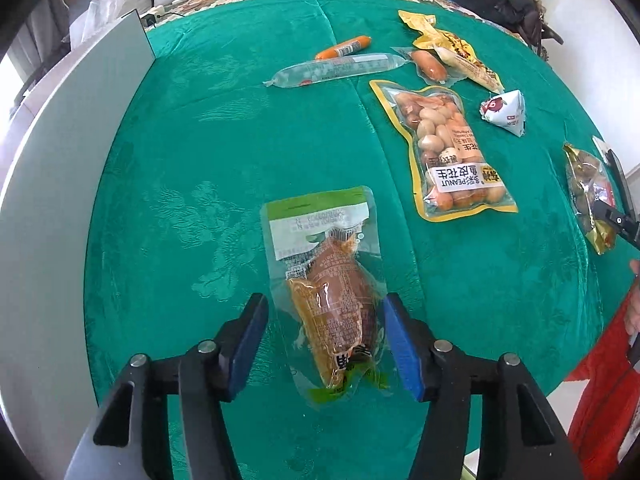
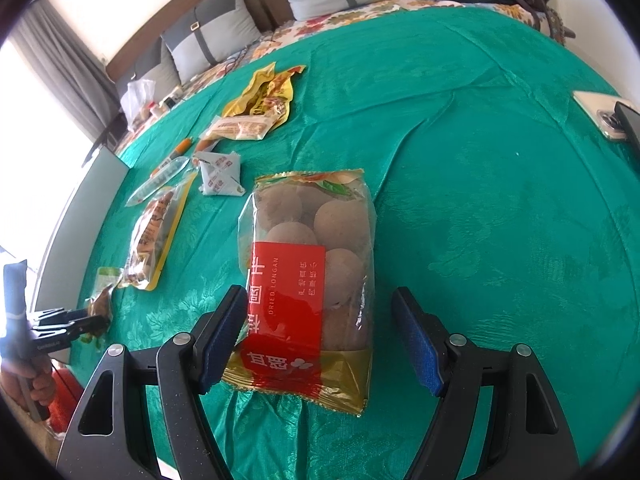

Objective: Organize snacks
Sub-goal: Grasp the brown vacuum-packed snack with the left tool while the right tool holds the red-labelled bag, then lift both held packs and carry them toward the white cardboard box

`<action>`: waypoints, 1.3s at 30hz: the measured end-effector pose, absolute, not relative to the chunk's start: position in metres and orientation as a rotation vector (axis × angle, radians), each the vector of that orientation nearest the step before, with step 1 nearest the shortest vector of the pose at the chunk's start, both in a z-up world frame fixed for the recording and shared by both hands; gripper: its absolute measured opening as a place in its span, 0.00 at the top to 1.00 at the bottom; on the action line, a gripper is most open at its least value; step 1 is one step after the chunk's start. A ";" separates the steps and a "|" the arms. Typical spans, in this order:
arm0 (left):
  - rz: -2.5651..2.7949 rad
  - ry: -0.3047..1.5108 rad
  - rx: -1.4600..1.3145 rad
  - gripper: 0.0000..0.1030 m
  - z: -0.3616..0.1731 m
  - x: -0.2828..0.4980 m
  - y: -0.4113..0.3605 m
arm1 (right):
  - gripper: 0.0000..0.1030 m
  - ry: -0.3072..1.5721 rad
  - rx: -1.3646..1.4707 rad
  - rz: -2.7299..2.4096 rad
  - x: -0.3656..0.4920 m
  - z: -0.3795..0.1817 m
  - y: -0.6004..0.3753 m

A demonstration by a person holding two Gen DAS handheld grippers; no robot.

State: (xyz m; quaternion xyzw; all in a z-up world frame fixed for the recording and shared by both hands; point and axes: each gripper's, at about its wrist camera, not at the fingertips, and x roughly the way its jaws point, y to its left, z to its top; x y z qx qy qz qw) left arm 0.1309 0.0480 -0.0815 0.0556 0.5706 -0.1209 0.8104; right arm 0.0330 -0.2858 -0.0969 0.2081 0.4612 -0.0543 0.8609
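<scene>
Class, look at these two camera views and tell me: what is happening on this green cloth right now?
A person holding a gripper in each hand is sorting snack packets spread on a green tablecloth. The left gripper straddles a clear vacuum pouch with a brown meat snack and green top, jaws open and not pressing it. The right gripper hangs open around a clear bag of dried longans with a red label. A yellow-edged peanut pouch and sausages lie farther off, untouched.

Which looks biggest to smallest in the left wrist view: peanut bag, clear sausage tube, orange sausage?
1. peanut bag
2. clear sausage tube
3. orange sausage
The sausages lie farther from the camera, so only the apparent order is sure.
</scene>
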 end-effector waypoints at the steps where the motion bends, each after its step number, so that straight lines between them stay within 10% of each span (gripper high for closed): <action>1: -0.256 1.215 0.110 0.32 -0.081 0.133 0.049 | 0.25 0.967 0.434 -0.116 0.032 -0.096 -0.285; 20: -0.115 1.213 0.082 0.04 -0.104 0.141 0.045 | 0.25 0.975 0.365 -0.093 0.035 -0.093 -0.273; 29: -0.212 1.180 0.145 0.47 -0.093 0.128 0.025 | 0.25 0.915 0.514 -0.122 0.028 -0.091 -0.300; 39: -0.229 1.160 0.131 0.48 -0.093 0.125 0.027 | 0.21 0.871 0.499 -0.101 0.027 -0.076 -0.298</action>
